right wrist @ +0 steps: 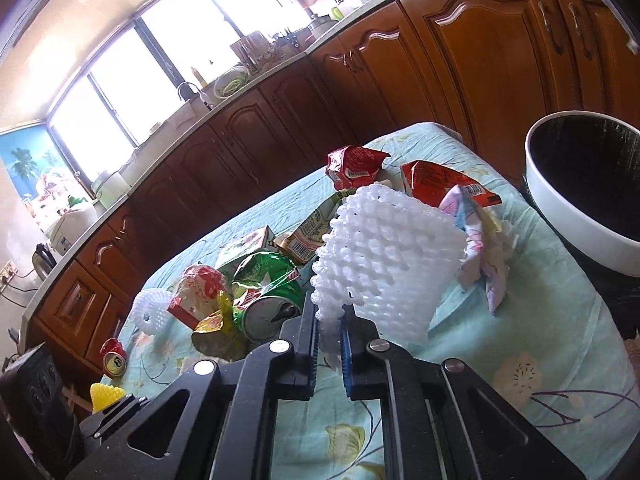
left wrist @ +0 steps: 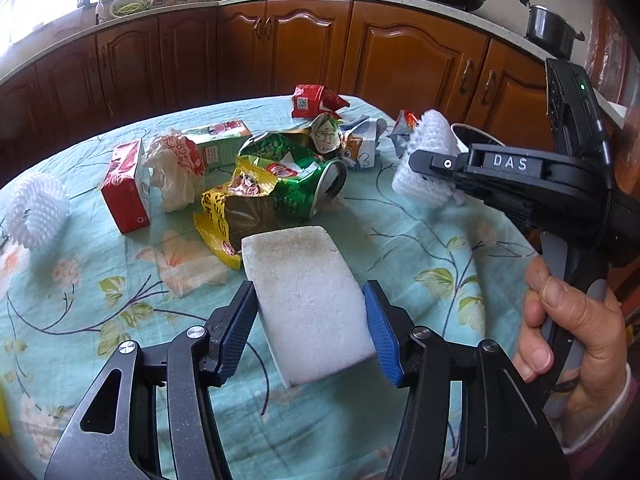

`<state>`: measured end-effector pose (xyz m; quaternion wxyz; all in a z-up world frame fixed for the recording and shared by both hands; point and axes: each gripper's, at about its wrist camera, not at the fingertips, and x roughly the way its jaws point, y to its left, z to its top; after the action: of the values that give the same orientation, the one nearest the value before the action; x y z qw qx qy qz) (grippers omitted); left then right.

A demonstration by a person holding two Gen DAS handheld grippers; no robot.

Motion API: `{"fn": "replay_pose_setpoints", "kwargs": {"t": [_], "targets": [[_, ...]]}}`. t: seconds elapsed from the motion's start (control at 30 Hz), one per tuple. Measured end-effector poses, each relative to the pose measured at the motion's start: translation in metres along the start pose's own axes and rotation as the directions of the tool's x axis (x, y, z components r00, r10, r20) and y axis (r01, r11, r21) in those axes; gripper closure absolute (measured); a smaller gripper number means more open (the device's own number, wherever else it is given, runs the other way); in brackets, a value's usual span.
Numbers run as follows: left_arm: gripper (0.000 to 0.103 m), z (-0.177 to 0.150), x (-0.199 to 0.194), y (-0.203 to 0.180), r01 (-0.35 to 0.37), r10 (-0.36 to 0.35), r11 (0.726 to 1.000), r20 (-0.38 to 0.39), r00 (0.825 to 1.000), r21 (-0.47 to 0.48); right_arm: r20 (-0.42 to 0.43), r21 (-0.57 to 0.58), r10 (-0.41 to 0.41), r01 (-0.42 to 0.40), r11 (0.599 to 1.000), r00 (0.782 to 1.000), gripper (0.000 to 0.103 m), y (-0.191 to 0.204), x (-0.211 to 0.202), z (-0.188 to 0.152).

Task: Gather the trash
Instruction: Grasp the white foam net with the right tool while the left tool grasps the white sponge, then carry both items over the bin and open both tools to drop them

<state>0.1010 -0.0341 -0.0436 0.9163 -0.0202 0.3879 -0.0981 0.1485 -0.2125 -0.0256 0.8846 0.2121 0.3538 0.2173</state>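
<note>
My left gripper (left wrist: 310, 304) is shut on a white foam block (left wrist: 308, 300) and holds it above the floral tablecloth (left wrist: 80, 300). My right gripper (right wrist: 330, 320) is shut on a white foam fruit net (right wrist: 384, 264), held up over the table's right side; the net also shows in the left wrist view (left wrist: 426, 156) in front of the right gripper (left wrist: 424, 164). A white trash bin with a black liner (right wrist: 560, 216) stands just past the table's right edge. A pile of trash lies mid-table: a crushed green can (left wrist: 316, 184), a yellow wrapper (left wrist: 220, 216), red wrappers (left wrist: 316, 100).
A red carton (left wrist: 124, 188), a green carton (left wrist: 220, 140), a crumpled white bag (left wrist: 176, 172) and a second foam net (left wrist: 36, 208) lie on the left of the table. A red can (right wrist: 114, 358) lies near the table's edge. Wooden cabinets (left wrist: 280, 52) run behind.
</note>
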Motion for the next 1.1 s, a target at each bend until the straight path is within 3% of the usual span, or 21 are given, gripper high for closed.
{"fn": "replay_pose_setpoints", "kwargs": {"t": [0.23, 0.6, 1.1], "targets": [[0.049, 0.019, -0.012, -0.014, 0.067, -0.067, 0.998, 0.052, 0.996, 0.010, 0.037, 0.007, 0.003, -0.004, 1.000, 0.999, 0.094, -0.015, -0.042, 0.001], [0.049, 0.050, 0.002, -0.069, 0.158, -0.163, 0.983, 0.060, 0.985, 0.091, 0.108, 0.100, -0.080, 0.069, 0.993, 0.991, 0.094, -0.074, -0.095, 0.019], [0.049, 0.113, 0.047, -0.154, 0.268, -0.280, 0.942, 0.031, 0.960, 0.200, 0.067, 0.163, -0.175, 0.162, 0.973, 0.982, 0.090, -0.156, -0.096, 0.069]]}}
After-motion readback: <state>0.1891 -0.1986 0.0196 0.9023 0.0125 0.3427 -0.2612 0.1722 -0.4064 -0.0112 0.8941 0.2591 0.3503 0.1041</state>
